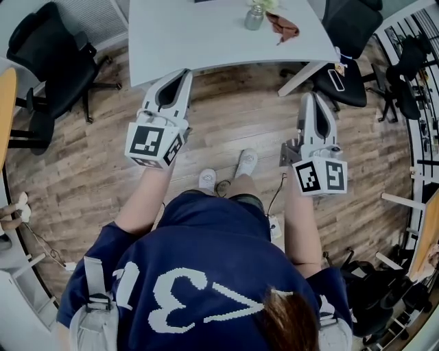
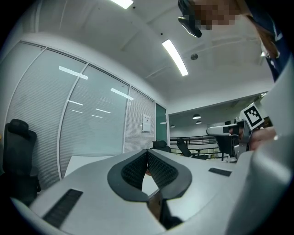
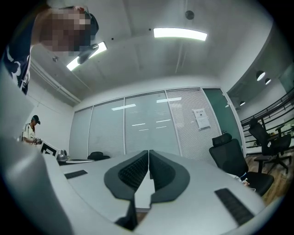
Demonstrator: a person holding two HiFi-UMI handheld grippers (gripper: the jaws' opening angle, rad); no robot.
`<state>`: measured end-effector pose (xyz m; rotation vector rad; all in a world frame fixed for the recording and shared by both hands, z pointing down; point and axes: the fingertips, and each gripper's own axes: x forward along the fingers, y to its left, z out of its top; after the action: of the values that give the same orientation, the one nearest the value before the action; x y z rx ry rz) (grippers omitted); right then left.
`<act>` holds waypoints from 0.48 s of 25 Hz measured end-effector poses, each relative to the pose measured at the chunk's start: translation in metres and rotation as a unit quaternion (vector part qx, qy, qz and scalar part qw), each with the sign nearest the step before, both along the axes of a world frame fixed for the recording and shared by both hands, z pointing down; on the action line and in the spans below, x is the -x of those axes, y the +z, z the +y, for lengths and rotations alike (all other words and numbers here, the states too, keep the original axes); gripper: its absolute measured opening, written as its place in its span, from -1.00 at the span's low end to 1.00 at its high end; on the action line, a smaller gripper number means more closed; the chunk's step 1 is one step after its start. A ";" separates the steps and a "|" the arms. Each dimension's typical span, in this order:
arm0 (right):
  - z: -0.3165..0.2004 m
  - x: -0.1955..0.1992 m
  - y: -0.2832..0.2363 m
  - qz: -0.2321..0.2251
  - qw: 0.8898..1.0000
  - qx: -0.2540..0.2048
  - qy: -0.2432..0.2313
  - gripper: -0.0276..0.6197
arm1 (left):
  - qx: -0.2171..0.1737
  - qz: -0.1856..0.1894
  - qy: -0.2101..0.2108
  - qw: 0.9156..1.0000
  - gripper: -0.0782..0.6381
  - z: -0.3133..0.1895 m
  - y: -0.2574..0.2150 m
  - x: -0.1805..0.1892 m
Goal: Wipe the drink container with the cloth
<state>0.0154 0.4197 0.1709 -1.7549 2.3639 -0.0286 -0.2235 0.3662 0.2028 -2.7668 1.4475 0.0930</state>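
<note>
While both pairs are held out level in front of the person, neither has anything in it. The left tongs [image 1: 184, 72] are closed, pads pressed together, nothing between them in the left gripper view. The right tongs [image 1: 312, 97] are the same: jaws together and empty in the right gripper view.

The left tips sit at the near edge of the white table [image 1: 206, 38] in the head view. The right tips are short of that edge, over the wood floor [image 1: 233, 116].

The drink container [image 1: 254, 17], small, greyish and upright, stands on the table well ahead of both pairs, between their two lines and nearer the right one's. The cloth [image 1: 282, 27], reddish-brown and crumpled, lies just to the right of the container, ahead of the right tongs. It looks like there is a thin gap between the two.

A black office chair [image 1: 51, 58] is off to the left of the left tongs, and another [image 1: 346, 38] is ahead of the right tongs, past the table corner.

Judgement: this is the approach, and wiping has not started.

Risks from here:
- Jaws shut on arrival would just shove the cloth, so they need opening first.
- The cloth lies low on the table, so the pads may scrape the top or pinch only a fold and lose it.
- The cloth is right beside the container, so a sloppy reach for it could clip the container and tip it.
- Wiping with the container unheld could slide it or knock it over.
- Whether the left tips clear the table edge, I cannot tell.
</note>
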 end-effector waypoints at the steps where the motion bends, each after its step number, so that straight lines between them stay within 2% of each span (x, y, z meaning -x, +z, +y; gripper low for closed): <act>1: -0.005 0.000 -0.001 0.000 1.000 -0.001 -0.001 -0.83 | 0.000 0.000 0.000 1.000 -0.73 -0.005 0.001 -0.001; 7: -0.047 -0.005 -0.005 0.004 1.000 -0.005 -0.015 -0.83 | 0.000 0.004 -0.014 1.000 -0.73 -0.040 0.001 -0.008; 12: -0.106 -0.025 -0.006 0.000 0.999 -0.006 -0.039 -0.83 | 0.002 0.002 -0.037 0.999 -0.73 -0.084 0.001 -0.023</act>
<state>0.0399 0.3136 0.1649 -1.6561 2.4266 -0.0259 -0.2001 0.2818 0.2034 -2.7147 1.5495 0.0958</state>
